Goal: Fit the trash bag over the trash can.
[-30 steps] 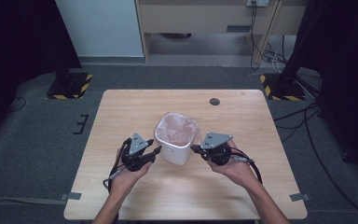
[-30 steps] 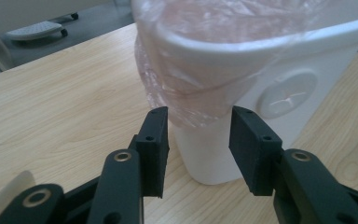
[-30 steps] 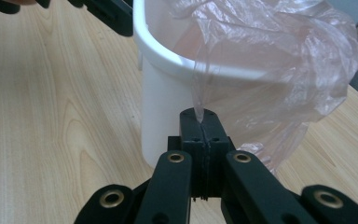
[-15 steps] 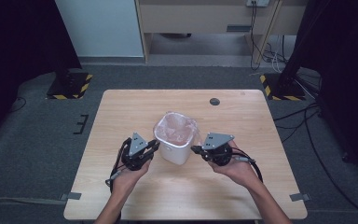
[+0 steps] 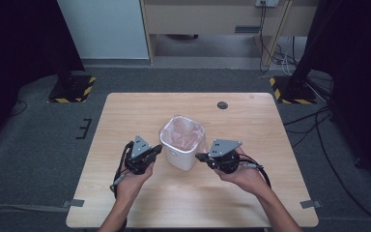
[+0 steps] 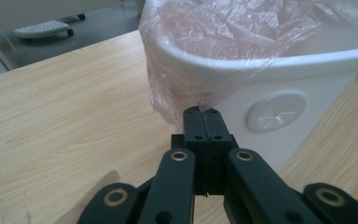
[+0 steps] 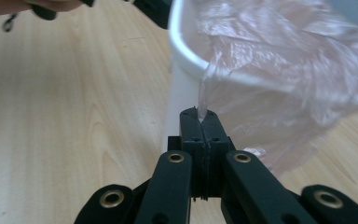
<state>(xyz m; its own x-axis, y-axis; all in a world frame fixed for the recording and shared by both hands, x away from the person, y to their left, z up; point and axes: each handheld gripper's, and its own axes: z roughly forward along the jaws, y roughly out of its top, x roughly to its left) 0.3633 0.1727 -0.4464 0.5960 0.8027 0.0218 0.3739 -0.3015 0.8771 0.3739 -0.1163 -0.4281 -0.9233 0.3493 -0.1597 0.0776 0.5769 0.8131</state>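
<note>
A white plastic bin (image 5: 179,157) stands mid-table, lined with a thin pinkish clear bag (image 5: 183,133) whose edge drapes over the rim. My left gripper (image 5: 159,149) is at the bin's left side. Its jaws have just been closing and now stand shut, with a fold of the bag's (image 6: 177,93) hanging edge pinched at the tips of the left gripper (image 6: 202,112). My right gripper (image 5: 198,156) is at the bin's right side, shut on a strand of the bag (image 7: 279,98) that runs into the tips of the right gripper (image 7: 200,114).
The wooden table (image 5: 251,125) has bare room all round the bin. A small dark round disc (image 5: 222,105) lies near the far edge. Grey floor, cables and black stands surround the table. The bin's (image 6: 275,110) side has a round white grommet.
The left gripper's jaws have come together at the bin's left rim. Both hands and the bin have stayed where they were.
</note>
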